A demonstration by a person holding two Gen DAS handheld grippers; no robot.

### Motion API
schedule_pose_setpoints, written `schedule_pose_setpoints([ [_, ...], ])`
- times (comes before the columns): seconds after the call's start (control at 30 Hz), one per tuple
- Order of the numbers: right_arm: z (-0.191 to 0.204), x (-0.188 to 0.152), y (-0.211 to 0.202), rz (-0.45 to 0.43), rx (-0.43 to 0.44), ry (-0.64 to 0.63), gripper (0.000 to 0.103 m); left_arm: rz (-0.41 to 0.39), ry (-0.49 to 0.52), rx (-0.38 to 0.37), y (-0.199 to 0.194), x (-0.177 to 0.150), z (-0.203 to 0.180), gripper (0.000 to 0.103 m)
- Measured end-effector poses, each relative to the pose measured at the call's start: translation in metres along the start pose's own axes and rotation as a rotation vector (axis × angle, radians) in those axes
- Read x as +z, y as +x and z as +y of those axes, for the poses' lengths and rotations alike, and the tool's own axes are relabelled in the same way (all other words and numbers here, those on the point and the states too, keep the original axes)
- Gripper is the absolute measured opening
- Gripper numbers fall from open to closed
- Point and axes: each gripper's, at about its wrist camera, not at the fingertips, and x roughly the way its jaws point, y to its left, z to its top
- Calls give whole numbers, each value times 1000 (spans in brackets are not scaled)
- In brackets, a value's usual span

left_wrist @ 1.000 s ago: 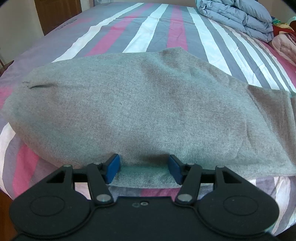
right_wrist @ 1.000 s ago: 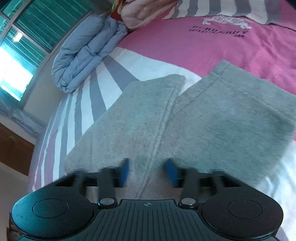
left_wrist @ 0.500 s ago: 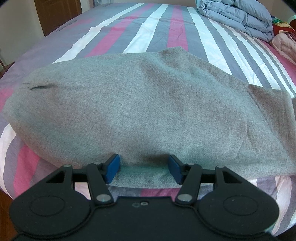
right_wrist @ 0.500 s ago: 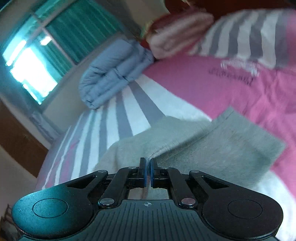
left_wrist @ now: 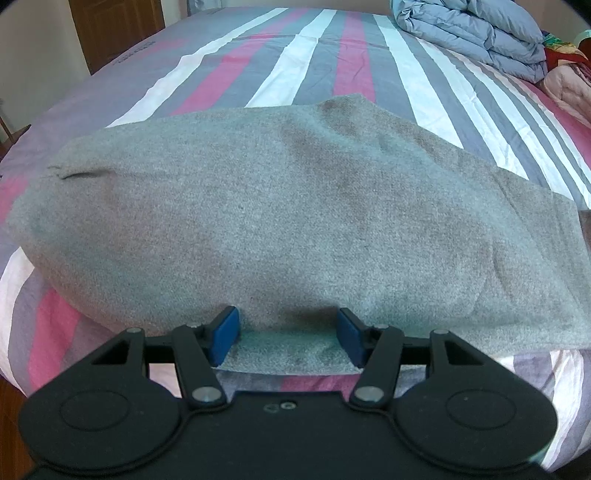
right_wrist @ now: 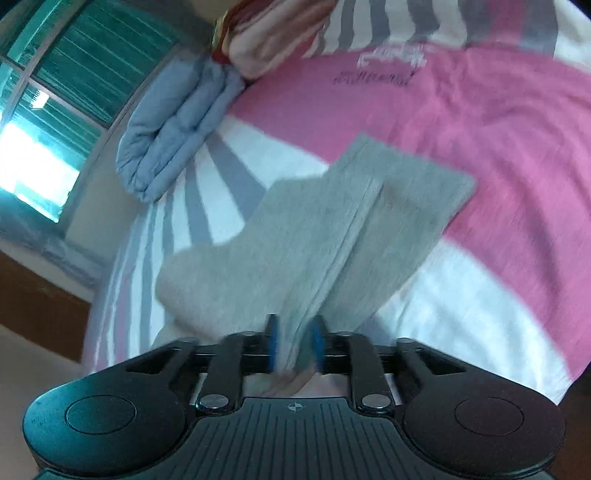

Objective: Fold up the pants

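Grey pants [left_wrist: 288, 221] lie spread across the striped bed. My left gripper [left_wrist: 286, 338] is open at their near edge, blue pads on either side of a strip of the fabric, not pinching it. In the right wrist view my right gripper [right_wrist: 295, 341] is shut on a bunched fold of the pants [right_wrist: 325, 236] and holds the leg ends lifted off the sheet; the cloth hangs from the jaws toward the bed.
A folded blue duvet [left_wrist: 476, 33] lies at the far right of the bed and also shows in the right wrist view [right_wrist: 173, 125]. Pink bedding [right_wrist: 258, 33] is piled beyond it. A window [right_wrist: 55, 103] is at left. A wooden door [left_wrist: 114, 29] stands behind the bed.
My right gripper closed on the leg ends of the pants and lifted them; its view has swung. My left gripper has stayed open and still at the pants' edge.
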Motion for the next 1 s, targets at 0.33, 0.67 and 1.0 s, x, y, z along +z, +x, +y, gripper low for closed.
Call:
schedule_pose_setpoints([
  [0.33,-16,42,44,-47,-49,87,40,4,-2,5,0,1,-1,50],
  [0.67,37,65,-23,-272,35,-172,5,2,1,9,0,1,-3,51],
  [1.0,-57,30,2,-96,-38,69,5,-2,7,20,0,-1,-4,51],
])
